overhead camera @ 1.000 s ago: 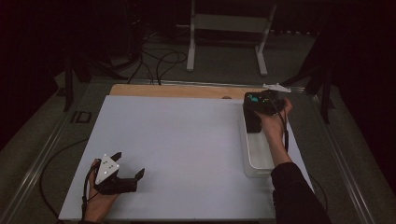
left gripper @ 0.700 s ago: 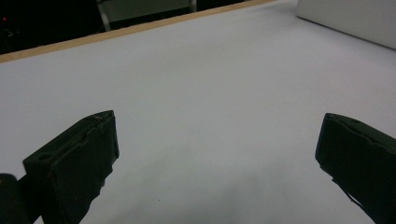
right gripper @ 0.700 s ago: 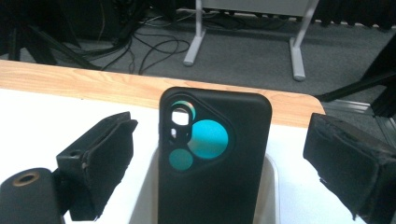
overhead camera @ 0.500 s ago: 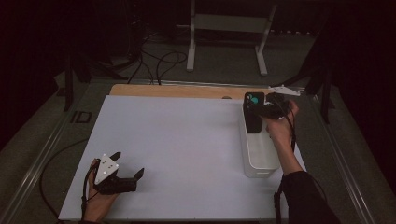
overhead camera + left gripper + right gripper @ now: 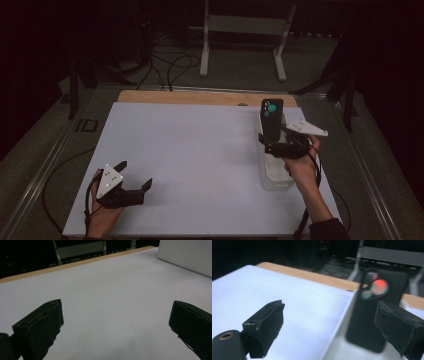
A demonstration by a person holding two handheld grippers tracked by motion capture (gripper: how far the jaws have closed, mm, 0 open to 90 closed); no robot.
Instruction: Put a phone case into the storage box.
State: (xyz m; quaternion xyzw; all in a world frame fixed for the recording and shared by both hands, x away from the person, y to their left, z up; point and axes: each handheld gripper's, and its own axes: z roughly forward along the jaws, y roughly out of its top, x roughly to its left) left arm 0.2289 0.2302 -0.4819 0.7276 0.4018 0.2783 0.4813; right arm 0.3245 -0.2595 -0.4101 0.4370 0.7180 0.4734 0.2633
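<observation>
Standing in one clear bin (image 5: 276, 181): one black phone (image 5: 272, 118).

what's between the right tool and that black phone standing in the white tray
Nothing visible. The right tool is open, and the black phone with coloured lens rings stands upright in the narrow white plastic tray just ahead of its jaws, near the right one. The white mat beside the tray lies bare.

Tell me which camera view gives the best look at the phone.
The right gripper view: the phone stands close up in the white tray, its camera bump plain, though slightly blurred. The high view shows the phone small and upright beside the right gripper. The left gripper view has the tray's wall.
</observation>
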